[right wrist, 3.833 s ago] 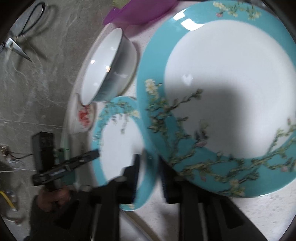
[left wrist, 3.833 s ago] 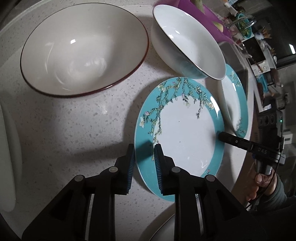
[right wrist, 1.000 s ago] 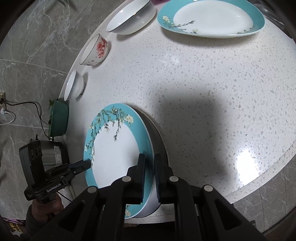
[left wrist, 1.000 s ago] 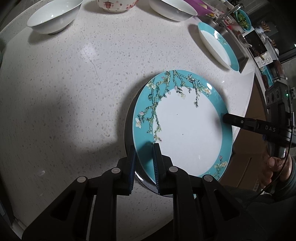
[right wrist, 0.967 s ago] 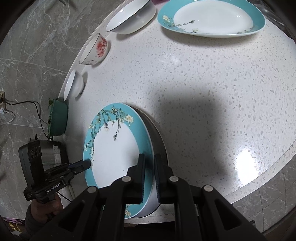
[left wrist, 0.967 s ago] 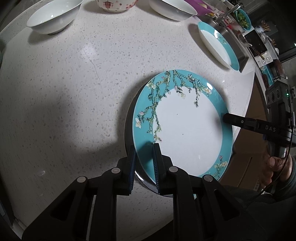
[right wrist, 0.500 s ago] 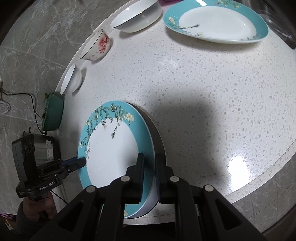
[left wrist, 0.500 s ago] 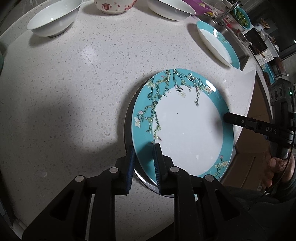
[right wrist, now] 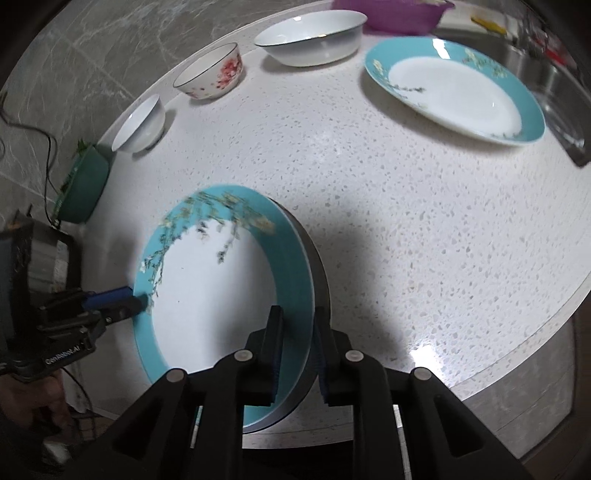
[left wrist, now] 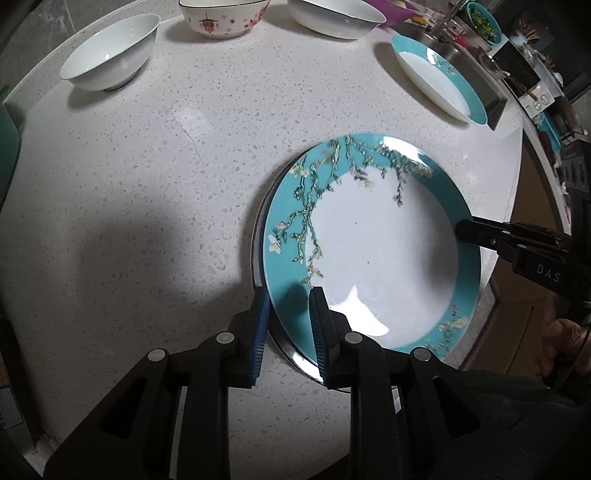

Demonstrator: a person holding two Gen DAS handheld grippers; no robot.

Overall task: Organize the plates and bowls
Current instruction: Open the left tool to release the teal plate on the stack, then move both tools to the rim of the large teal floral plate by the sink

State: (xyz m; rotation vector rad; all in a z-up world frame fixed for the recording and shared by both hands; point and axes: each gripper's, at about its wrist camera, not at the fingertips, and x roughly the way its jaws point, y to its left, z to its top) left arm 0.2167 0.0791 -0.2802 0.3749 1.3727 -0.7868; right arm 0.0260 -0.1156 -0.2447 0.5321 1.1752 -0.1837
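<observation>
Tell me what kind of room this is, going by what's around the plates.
Most likely a home kitchen. The dishes sit on a white speckled stone countertop, a stainless sink is set into it past the far teal plate, and bowls line the counter's back edge by a grey marbled wall.

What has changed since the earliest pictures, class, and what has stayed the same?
The teal blossom plate, carried from among the bowls, now lies on a dark-rimmed plate at the counter's near edge. The left gripper and right gripper still straddle its rim, right jaws opening. The second teal plate stayed put.
</observation>
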